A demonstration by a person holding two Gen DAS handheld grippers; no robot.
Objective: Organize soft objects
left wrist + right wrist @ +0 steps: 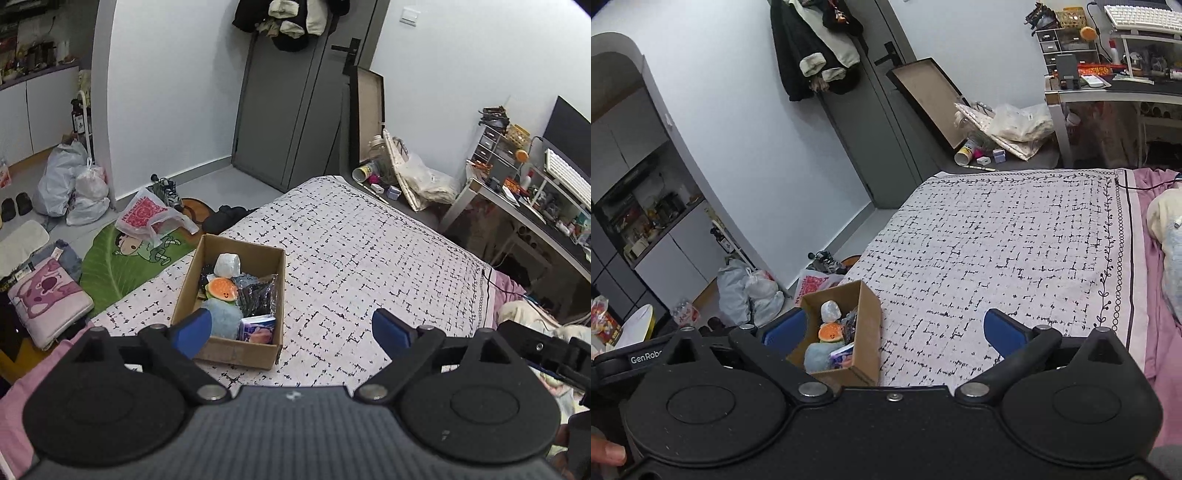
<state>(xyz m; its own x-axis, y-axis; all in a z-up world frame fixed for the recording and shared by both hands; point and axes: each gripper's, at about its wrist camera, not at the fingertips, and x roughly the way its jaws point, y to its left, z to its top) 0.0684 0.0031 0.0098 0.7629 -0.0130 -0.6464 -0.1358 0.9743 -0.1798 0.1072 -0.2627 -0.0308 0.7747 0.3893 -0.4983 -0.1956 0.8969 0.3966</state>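
Observation:
A cardboard box [275, 295] stands on the patterned bedspread [369, 266]. In it lie a white soft lump [228, 264], an orange smiling plush [221, 289], a light blue plush [224, 320], a dark crinkly bag [256, 293] and a pink packet [257, 329]. My left gripper [291, 332] is open and empty, held above the bed just behind the box. The box also shows in the right wrist view [866, 325] with the same items. My right gripper [894, 332] is open and empty, above the bed near the box.
The bedspread [1015, 251] spreads right of the box. A pink sheet and cream bedding [1163, 236] lie at the right. The floor at left holds bags [70, 184], a green rug [122, 258] and a pink cushion [48, 295]. A desk [535, 206] stands at right, beyond a grey door [288, 110].

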